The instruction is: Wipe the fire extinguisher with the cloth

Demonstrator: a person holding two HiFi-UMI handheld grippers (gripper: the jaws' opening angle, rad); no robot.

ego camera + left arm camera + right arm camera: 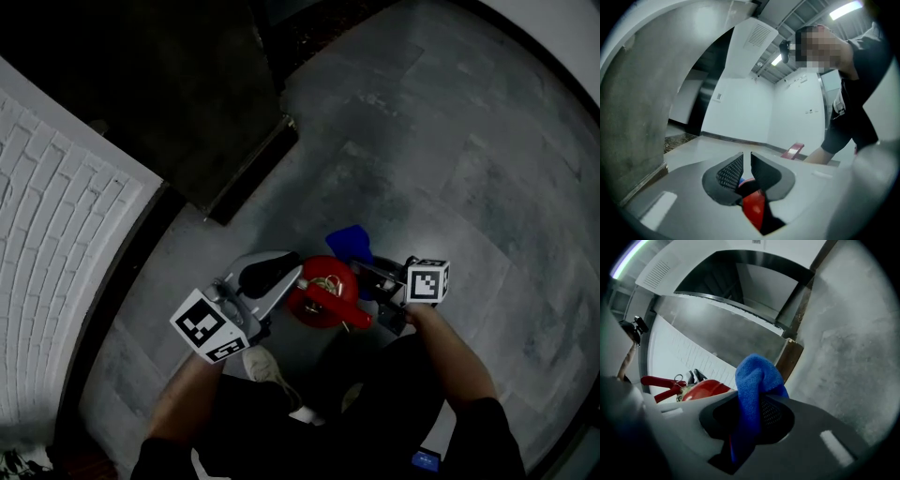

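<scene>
1. Cloth, blue, soft and light, is clenched in the right tongs.
2. The fire extinguisher, judged heavy, rigid and slick, is stood on the floor between both tongs; it is best steadied by its handle.
3. The left tongs are nearly closed, seemingly on nothing.

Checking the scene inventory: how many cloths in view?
1. A blue cloth clamped in the right hand-held gripper, next to the red fire extinguisher. Others may be hidden.
</scene>
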